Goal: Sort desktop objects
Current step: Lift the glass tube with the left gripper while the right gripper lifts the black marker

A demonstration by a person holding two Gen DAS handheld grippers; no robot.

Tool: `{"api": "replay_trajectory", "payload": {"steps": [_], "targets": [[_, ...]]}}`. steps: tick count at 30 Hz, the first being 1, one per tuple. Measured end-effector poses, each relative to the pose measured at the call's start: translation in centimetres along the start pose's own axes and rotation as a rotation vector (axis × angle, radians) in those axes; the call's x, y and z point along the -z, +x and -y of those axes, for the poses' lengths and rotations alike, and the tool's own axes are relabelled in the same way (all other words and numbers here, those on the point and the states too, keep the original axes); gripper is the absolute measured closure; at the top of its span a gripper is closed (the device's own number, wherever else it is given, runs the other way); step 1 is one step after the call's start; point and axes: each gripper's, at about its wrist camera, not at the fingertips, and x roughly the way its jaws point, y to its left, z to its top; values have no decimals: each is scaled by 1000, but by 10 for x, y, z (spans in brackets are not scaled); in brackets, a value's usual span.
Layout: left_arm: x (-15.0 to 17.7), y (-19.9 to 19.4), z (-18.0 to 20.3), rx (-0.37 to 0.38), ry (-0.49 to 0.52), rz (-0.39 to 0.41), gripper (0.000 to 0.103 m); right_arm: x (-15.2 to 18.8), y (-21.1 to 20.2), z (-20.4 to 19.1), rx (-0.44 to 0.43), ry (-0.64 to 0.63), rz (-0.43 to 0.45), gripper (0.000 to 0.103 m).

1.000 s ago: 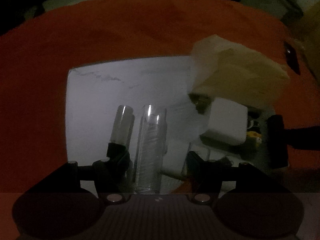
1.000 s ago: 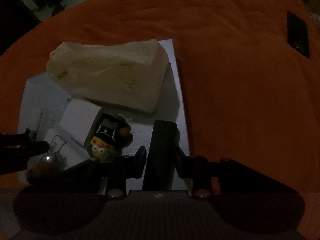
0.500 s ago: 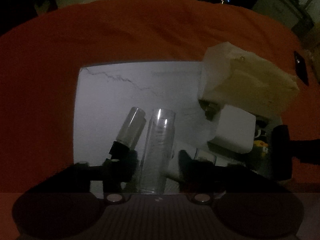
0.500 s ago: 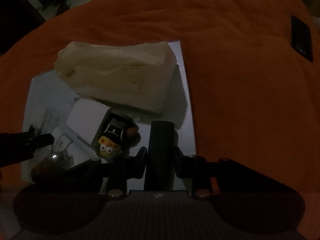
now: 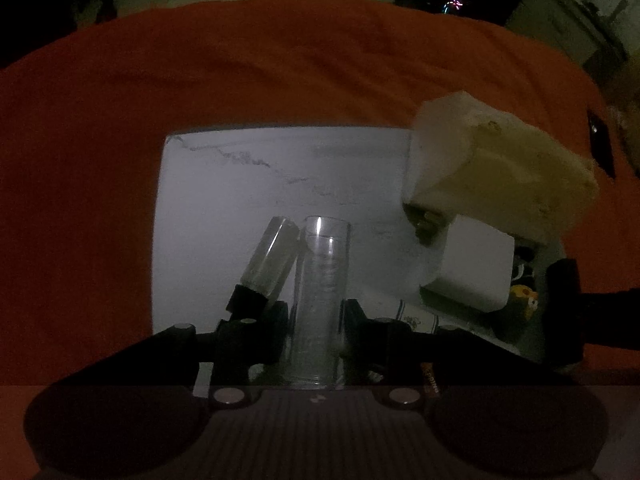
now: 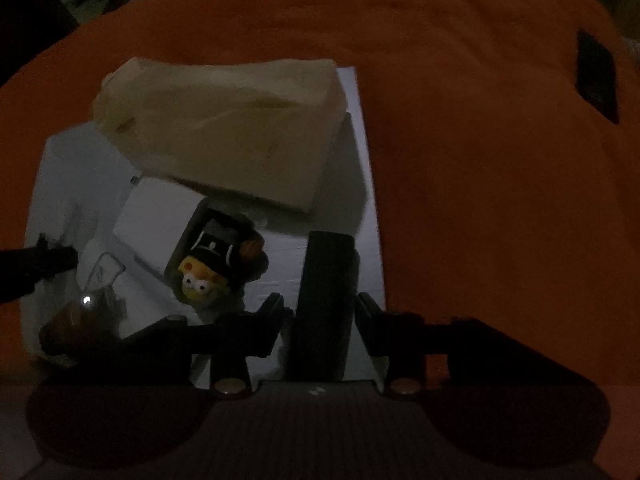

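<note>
While grippers clamp | tissue pack [image 6: 224, 128] crowds white box [image 6: 156, 216], figurine [image 6: 212, 264]

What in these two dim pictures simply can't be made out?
- Clear cylinder, left wrist view: its lower end is hidden behind the left gripper.
- Black block, right wrist view: its lower end is hidden behind the right gripper; too dark to identify.
- Toy figure, right wrist view: lower body covered by a finger.
- Object under the beige tissue pack, left wrist view: shadowed, unidentifiable.
</note>
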Motion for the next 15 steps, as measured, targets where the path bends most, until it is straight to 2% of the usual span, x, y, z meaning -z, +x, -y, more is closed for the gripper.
{"api": "replay_trajectory", "payload": {"steps": [6, 9, 15], "targets": [[-3, 0, -2, -18, 21, 10, 78, -1, -7, 1, -7, -1, 25, 73], [-9, -11, -3, -9, 7, 18, 79, -7, -20, 9, -47, 35, 49, 73], [-18, -52, 5, -26, 23, 67, 79, -4, -46, 21, -71, 78, 109, 73]]}}
